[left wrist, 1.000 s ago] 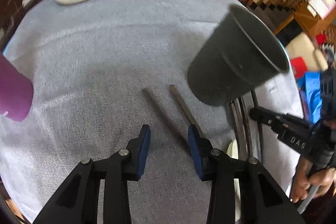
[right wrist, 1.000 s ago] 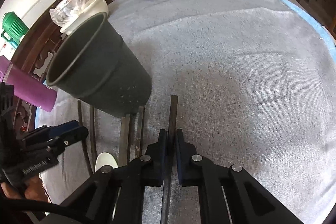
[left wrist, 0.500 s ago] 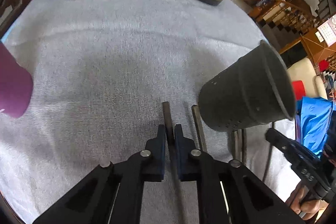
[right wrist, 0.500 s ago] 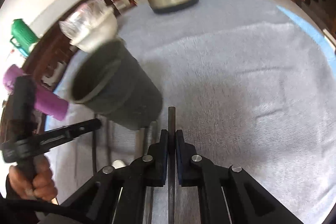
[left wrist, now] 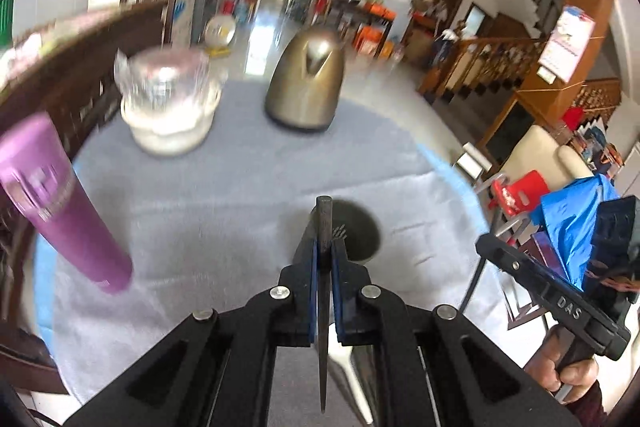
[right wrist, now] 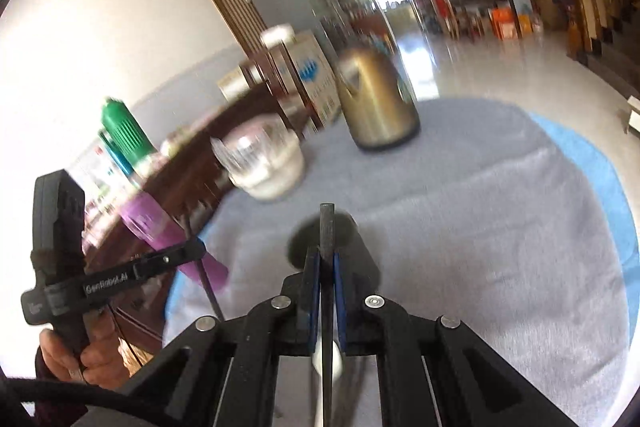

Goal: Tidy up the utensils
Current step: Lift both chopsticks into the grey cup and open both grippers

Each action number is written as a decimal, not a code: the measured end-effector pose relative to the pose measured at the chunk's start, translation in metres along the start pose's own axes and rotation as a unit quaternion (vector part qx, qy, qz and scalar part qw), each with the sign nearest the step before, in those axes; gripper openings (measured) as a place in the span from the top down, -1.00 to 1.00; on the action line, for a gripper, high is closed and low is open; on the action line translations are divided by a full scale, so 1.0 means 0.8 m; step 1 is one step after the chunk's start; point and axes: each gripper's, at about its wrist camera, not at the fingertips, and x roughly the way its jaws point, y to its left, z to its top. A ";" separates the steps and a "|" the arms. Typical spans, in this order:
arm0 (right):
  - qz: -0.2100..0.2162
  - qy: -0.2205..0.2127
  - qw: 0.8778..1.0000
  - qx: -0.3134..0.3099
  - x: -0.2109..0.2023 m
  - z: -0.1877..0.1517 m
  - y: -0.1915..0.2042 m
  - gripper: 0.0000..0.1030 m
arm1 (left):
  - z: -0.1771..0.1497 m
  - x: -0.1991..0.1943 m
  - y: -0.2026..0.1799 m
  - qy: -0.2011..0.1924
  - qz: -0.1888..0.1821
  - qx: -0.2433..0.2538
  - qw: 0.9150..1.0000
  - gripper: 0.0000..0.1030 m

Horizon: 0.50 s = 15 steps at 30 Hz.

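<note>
1. A round table [left wrist: 224,195] under a grey cloth stands in a large tiled room with a staircase and cluttered shelves at the back; much of the background is smeared by motion blur.
2. The left claw [left wrist: 324,267] is clamped on a dark chopstick [left wrist: 323,239], whose blunt end sticks out past the blue pads; its lower length runs back between the claw arms.
3. The right claw [right wrist: 327,267] is likewise closed on a second dark chopstick [right wrist: 327,231].
4. The dark utensil cup [left wrist: 356,231] sits on the cloth just behind the left claw, largely hidden by it; in the right view it is blurred too.
5. A white spoon [left wrist: 348,363] shows only in part beneath the left claw.
6. Farther back stand a gold kettle [left wrist: 308,87], a white bowl [left wrist: 168,123] covered with clear plastic, and a purple tumbler [left wrist: 60,199].
</note>
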 end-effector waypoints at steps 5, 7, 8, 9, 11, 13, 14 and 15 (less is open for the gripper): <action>0.014 -0.064 0.998 -0.002 -0.039 0.036 0.025 0.86 | 0.036 -0.032 -0.020 -0.044 -0.002 0.023 0.999 0.87; 0.017 -0.086 0.996 -0.004 -0.047 0.053 0.037 0.86 | 0.053 -0.042 -0.025 -0.063 0.000 0.027 0.998 0.87; 0.019 -0.103 0.995 -0.006 -0.052 0.067 0.045 0.86 | 0.061 -0.047 -0.028 -0.073 0.000 0.028 0.997 0.87; 0.020 -0.113 0.993 -0.009 -0.055 0.074 0.050 0.86 | 0.071 -0.053 -0.031 -0.086 0.002 0.029 0.996 0.87; 0.012 -0.144 0.989 -0.018 -0.057 0.093 0.065 0.86 | 0.089 -0.062 -0.036 -0.118 0.007 0.026 0.993 0.87; 0.008 -0.169 0.985 -0.020 -0.060 0.110 0.077 0.86 | 0.108 -0.062 -0.035 -0.146 0.012 0.016 0.989 0.87; 0.007 -0.183 0.983 -0.021 -0.060 0.118 0.082 0.86 | 0.113 -0.058 -0.035 -0.159 0.022 0.017 0.987 0.87; -0.002 -0.200 0.979 -0.025 -0.059 0.124 0.087 0.86 | 0.120 -0.054 -0.034 -0.175 0.032 0.015 0.984 0.87</action>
